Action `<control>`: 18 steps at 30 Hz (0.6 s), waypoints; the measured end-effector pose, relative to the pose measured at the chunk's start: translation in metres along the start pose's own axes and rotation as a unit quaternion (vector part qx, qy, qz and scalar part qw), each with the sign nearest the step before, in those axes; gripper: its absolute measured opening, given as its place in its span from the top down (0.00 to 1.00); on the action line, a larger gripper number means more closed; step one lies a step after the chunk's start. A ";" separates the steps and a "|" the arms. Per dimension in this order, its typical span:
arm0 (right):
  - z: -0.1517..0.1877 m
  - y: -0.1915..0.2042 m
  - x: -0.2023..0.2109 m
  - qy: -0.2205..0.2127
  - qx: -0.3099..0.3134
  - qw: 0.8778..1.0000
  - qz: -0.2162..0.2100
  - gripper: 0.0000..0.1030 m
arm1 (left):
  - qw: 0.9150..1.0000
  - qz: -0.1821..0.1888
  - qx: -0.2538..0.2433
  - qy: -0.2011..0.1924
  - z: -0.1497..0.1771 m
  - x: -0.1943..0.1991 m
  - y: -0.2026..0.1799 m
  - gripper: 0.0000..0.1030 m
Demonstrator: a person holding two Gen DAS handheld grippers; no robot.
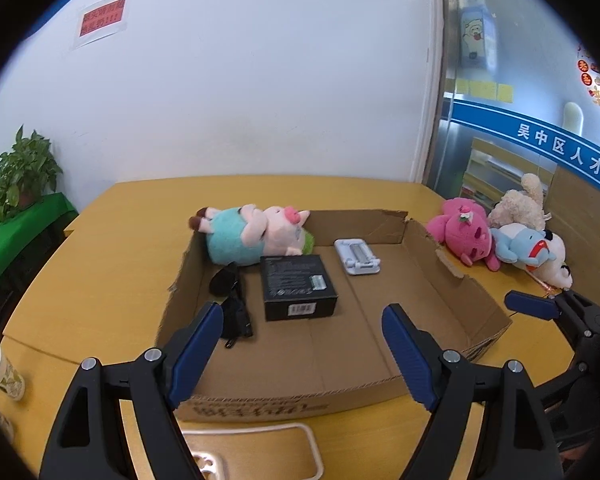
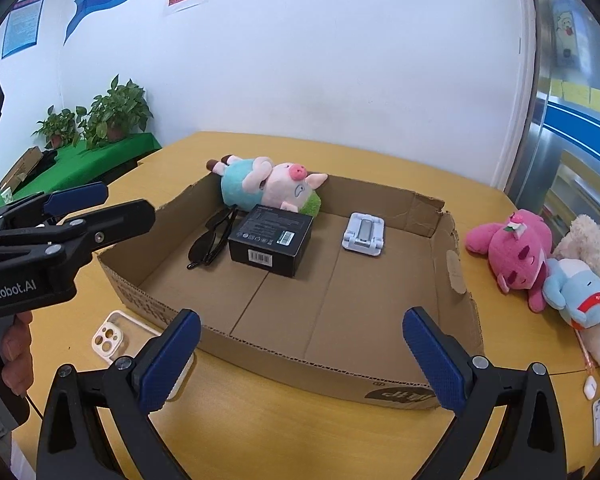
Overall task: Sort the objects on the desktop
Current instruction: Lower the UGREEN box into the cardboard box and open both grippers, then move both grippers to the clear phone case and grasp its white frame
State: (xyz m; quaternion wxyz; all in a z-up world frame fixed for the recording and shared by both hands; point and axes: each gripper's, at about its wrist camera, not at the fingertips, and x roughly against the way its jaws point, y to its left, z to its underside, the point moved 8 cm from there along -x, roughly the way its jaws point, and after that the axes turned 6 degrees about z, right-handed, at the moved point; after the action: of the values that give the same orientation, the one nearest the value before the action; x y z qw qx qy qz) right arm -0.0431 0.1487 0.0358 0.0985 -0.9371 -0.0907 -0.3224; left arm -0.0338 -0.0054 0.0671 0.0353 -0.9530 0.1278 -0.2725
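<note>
A shallow cardboard tray point(image 1: 452, 292) point(image 2: 432, 220) on the yellow table holds a pig plush point(image 1: 256, 236) point(image 2: 268, 184), a black box point(image 1: 296, 286) point(image 2: 272, 240), black sunglasses point(image 1: 230, 300) point(image 2: 212, 240) and a white phone stand point(image 1: 356, 256) point(image 2: 363, 234). A clear phone case point(image 1: 256, 452) point(image 2: 116, 338) lies on the table in front of the tray. My left gripper point(image 1: 304, 352) point(image 2: 112, 204) is open and empty over the tray's near edge. My right gripper point(image 2: 300, 356) point(image 1: 540, 304) is open and empty above the tray's front.
A pile of plush toys, pink point(image 1: 464, 232) point(image 2: 512, 252), blue point(image 1: 524, 246) point(image 2: 580, 292) and cream point(image 1: 520, 204), lies right of the tray. A paper cup point(image 1: 0, 368) stands at the left. Small white items point(image 2: 590, 386) lie at the table's right edge. Potted plants point(image 2: 116, 112) stand at the back left.
</note>
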 end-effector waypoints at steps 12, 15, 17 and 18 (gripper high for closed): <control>0.044 0.064 -0.024 0.060 0.015 0.993 -0.097 0.00 | 0.993 -0.019 0.083 0.077 0.078 0.004 0.098 0.21; 0.064 0.088 -0.043 0.097 0.009 0.986 -0.132 0.01 | 0.989 -0.021 0.098 0.104 0.099 -0.003 0.116 0.22; 0.073 0.099 -0.051 0.110 0.006 0.982 -0.154 0.01 | 0.985 0.001 0.113 0.127 0.114 -0.010 0.121 0.22; 0.077 0.105 -0.054 0.115 0.004 0.979 -0.167 0.01 | 0.983 0.015 0.119 0.139 0.120 -0.014 0.121 0.22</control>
State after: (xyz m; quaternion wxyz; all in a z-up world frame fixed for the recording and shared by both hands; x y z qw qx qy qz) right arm -0.0152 0.0608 -0.0707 0.0570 -0.8647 -0.2355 -0.4400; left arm -0.0091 -0.1185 -0.0590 0.1342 -0.8927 0.1122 -0.4153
